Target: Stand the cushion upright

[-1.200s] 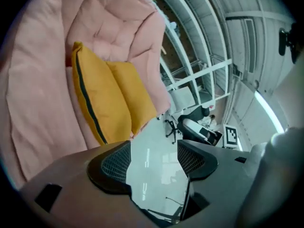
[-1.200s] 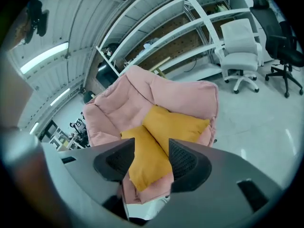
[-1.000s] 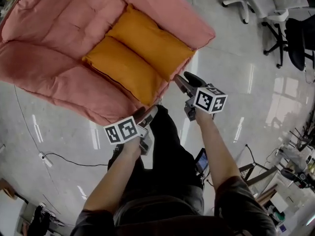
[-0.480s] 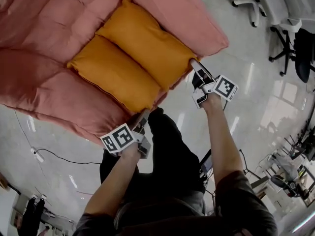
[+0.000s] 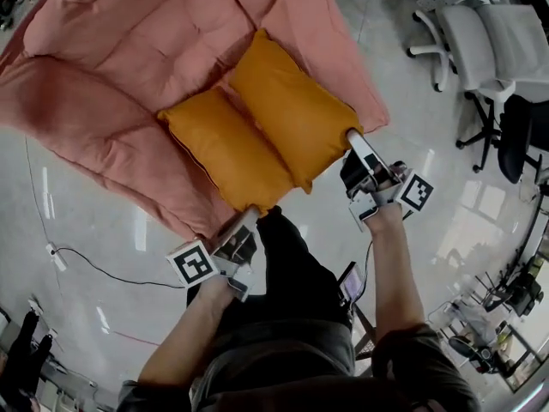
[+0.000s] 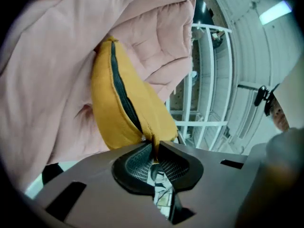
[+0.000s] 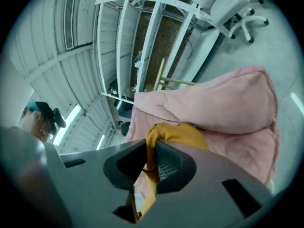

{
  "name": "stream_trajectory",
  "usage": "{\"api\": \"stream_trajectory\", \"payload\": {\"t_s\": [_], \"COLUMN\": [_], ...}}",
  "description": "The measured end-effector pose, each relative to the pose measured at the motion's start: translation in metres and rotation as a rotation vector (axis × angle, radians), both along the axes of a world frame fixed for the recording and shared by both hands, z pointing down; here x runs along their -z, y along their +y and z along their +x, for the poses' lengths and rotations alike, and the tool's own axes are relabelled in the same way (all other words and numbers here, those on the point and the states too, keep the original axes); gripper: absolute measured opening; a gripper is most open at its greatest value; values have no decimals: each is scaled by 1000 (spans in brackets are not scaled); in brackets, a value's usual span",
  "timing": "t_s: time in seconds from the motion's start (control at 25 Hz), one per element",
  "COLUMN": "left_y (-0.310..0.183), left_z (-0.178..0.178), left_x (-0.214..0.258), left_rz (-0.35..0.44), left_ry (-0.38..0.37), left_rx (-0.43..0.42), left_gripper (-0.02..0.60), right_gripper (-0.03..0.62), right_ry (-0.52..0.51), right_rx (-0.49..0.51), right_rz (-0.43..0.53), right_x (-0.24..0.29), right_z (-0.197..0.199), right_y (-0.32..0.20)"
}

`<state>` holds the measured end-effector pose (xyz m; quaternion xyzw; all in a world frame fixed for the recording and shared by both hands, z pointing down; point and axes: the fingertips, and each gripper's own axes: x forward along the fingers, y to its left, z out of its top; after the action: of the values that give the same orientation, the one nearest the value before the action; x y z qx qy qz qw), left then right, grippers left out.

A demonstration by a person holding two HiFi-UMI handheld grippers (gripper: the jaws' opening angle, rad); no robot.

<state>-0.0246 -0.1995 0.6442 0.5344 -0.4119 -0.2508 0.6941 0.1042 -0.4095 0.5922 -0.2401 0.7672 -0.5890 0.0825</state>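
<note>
Head view: closing jaws (on cushion (image 5: pixel 273 131))

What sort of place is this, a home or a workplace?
Probably a workplace, such as a lab or office, not a home: wheeled office chairs stand on a glossy hard floor, a loose cable lies across it, and tall white metal racks rise behind.

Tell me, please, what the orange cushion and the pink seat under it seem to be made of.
Orange cushion: matte, probably woven cloth over soft filling; it dents and bulges, with a dark zipper along one edge. Pink seat: matte quilted cloth, likely padded; stitched lines form puffy squares.
</note>
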Motion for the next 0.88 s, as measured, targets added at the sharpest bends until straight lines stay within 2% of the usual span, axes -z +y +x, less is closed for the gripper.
{"api": "stream_trajectory", "payload": {"t_s": [0.12, 0.24, 0.32, 0.44, 0.6, 0.72, 0.8, 0.88], "left_y": [-30, -65, -87, -120, -158, -157, -149, -149], "left_z": [-34, -81, -118, -181, -269, -337, -379, -404], "left_x": [67, 112, 127, 127, 125, 113, 100, 86], "left_rz": [134, 218, 244, 282, 361, 390, 388, 381], "left_ry": [143, 247, 284, 285, 280, 260, 221, 152], "left_rx": [71, 202, 316, 511, 802, 1032, 1162, 1227], "left_gripper": [35, 35, 35, 35, 34, 34, 34, 35], "right_gripper": [44, 43, 43, 43, 43, 43, 43, 43], "right_ry": [-105, -194, -225, -244, -309, -365, -311, -220], "right_rx": [25, 10, -43, -105, -99, -43, 9, 57], "right_rz": [-44, -190, -276, -321, -290, -187, -90, -37], "right_x": [57, 87, 92, 80, 79, 98, 97, 76], "right_z": [-38, -71, -88, -130, -218, -291, -335, -358], "right_y": [-21, -51, -76, -126, -193, -227, -241, -248]}}
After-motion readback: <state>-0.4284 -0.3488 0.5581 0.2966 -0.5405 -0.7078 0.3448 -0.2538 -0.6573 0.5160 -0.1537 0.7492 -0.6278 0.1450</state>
